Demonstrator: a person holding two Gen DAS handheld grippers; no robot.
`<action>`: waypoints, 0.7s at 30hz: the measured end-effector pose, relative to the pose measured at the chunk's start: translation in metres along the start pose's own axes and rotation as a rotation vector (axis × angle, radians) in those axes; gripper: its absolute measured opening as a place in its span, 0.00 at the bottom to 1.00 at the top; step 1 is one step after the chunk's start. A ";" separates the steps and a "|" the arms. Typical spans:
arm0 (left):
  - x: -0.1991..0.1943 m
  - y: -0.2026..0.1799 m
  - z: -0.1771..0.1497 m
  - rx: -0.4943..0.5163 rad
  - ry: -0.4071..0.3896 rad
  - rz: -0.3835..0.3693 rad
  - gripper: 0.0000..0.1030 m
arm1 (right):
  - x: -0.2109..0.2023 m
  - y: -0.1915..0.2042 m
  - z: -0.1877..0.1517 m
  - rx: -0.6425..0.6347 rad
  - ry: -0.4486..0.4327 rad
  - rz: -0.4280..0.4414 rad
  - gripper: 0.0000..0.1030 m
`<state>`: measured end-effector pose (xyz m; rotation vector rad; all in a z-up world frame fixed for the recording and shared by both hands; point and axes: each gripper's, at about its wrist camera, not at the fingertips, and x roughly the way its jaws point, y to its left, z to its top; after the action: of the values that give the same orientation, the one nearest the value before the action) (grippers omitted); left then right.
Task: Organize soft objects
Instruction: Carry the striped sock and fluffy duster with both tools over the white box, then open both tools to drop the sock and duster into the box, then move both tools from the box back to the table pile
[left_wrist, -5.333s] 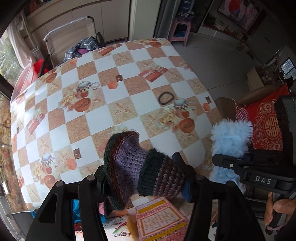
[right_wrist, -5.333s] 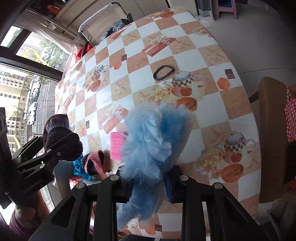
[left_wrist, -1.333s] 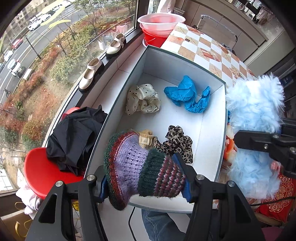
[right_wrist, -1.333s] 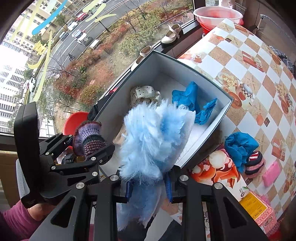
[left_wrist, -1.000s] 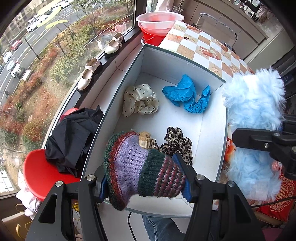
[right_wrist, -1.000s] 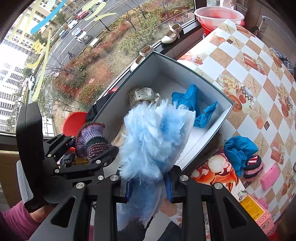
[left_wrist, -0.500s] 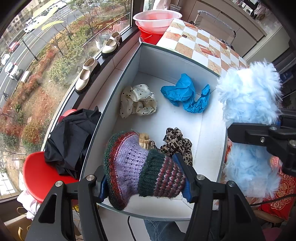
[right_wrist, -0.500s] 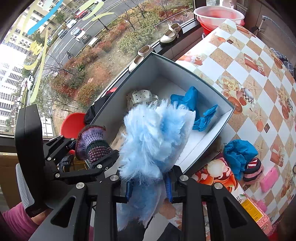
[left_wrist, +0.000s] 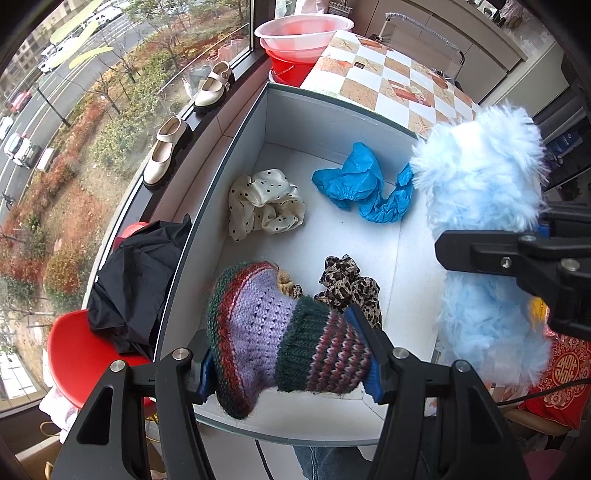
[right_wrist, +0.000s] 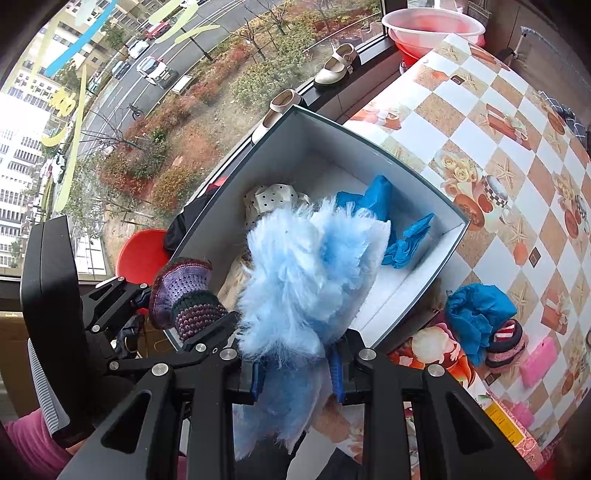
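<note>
My left gripper (left_wrist: 288, 365) is shut on a striped knitted sock (left_wrist: 280, 332), held above the near end of a grey box (left_wrist: 236, 155) with a white inside. My right gripper (right_wrist: 295, 369) is shut on a fluffy light-blue soft thing (right_wrist: 310, 273), held over the box's right side; it also shows in the left wrist view (left_wrist: 484, 229). In the box lie a polka-dot cloth (left_wrist: 264, 205), a blue crumpled cover (left_wrist: 364, 184) and a leopard-print scrunchie (left_wrist: 351, 288). The sock also shows in the right wrist view (right_wrist: 184, 295).
The checkered table (right_wrist: 517, 122) stands right of the box, with a blue cover (right_wrist: 476, 310), a striped sock (right_wrist: 506, 343) and a pink item (right_wrist: 539, 358) on it. A red stool (left_wrist: 74, 354) with black cloth (left_wrist: 136, 280), shoes (left_wrist: 166, 151) on the sill and red basins (left_wrist: 303, 40) lie around.
Over five seconds both grippers swung from above the table to above the box, still holding their items. In the last second they drifted slightly further over the box.
</note>
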<state>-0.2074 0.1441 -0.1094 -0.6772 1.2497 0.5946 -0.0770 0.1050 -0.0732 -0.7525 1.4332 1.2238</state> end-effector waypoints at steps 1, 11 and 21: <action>0.000 0.000 0.000 0.000 0.000 0.000 0.62 | 0.000 -0.001 0.000 0.004 -0.001 0.002 0.28; -0.001 -0.015 0.000 0.084 -0.028 0.000 0.80 | 0.003 -0.003 0.007 0.011 0.009 0.028 0.31; 0.010 -0.023 0.002 0.124 0.028 -0.011 0.81 | -0.024 -0.035 0.000 0.144 -0.050 -0.056 0.99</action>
<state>-0.1870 0.1311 -0.1161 -0.5901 1.2966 0.4955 -0.0389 0.0912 -0.0597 -0.6553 1.4331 1.0768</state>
